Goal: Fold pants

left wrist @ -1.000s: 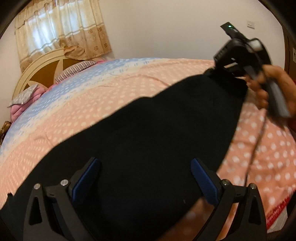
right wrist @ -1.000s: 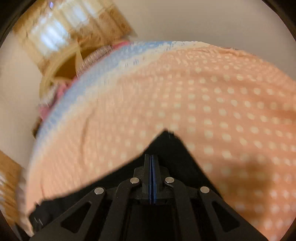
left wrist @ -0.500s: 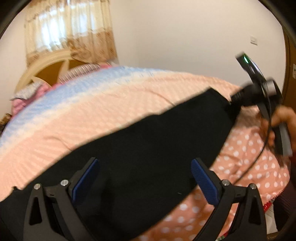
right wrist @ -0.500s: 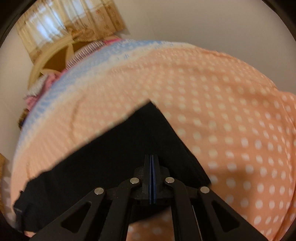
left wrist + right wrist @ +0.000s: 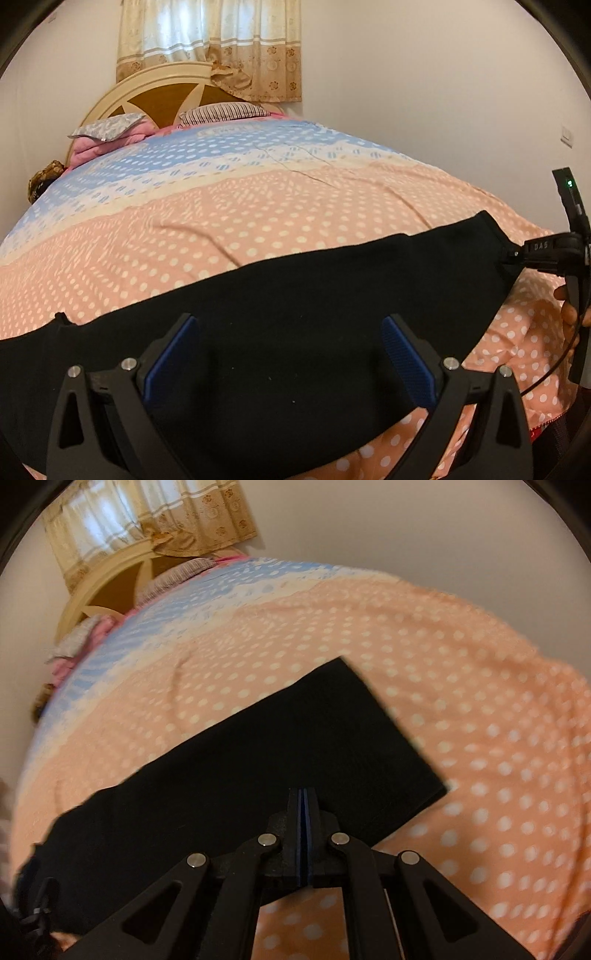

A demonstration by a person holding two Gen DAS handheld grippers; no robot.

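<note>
Across the near half of the bed, the black pants (image 5: 295,314) lie spread flat on the polka-dot bedspread (image 5: 258,206), running from the left edge of the left wrist view to the right gripper at far right. At far left of that view, a pink pillow (image 5: 88,149) and a grey patterned cushion (image 5: 107,125) rest against the cream and wood headboard (image 5: 162,88), with a striped pillow (image 5: 221,110) just to their right and a beige curtain (image 5: 210,44) hanging above. Nearer, the left gripper (image 5: 288,354) hovers over the middle of the pants, its blue-padded fingers (image 5: 171,360) spread wide and grasping nothing. Further right, the right gripper (image 5: 515,254) pinches the pants' right end, where the cloth draws to a point; the right hand (image 5: 570,314) shows at the frame edge. From the right wrist view, the right gripper (image 5: 303,808) is clenched, pads pressed together on the near edge of the pants (image 5: 295,746), whose squared end lies on the bedspread (image 5: 461,686) to the right.
</note>
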